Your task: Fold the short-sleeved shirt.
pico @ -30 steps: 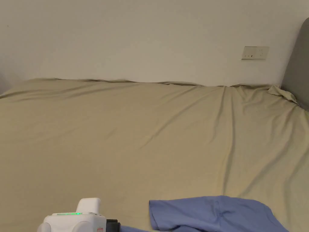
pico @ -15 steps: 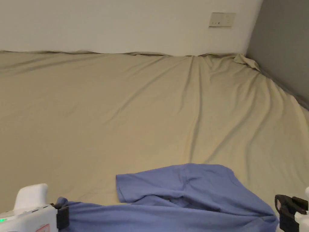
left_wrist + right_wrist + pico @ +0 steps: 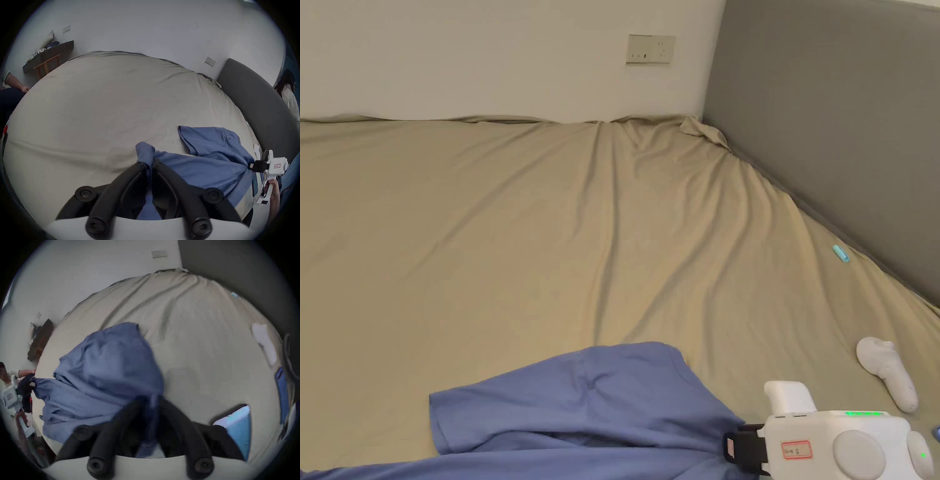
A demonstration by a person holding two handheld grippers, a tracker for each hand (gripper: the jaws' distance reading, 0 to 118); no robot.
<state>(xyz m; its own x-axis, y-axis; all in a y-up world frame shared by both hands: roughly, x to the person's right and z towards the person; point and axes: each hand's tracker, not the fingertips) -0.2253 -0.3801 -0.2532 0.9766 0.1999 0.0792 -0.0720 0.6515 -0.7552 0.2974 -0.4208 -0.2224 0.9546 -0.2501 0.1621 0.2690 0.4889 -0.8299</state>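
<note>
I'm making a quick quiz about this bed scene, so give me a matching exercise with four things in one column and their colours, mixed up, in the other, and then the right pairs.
Things:
1. shirt
2. bed sheet
3. headboard
4. handheld controller

Colours:
A. grey
B. white
C. blue
D. tan

Pairs: 1-C, 2-D, 3-A, 4-B.

The shirt lies crumpled on the sheet, and the controller rests on the sheet near the headboard. The left tool and the right tool are each shut on the shirt's cloth.
</note>
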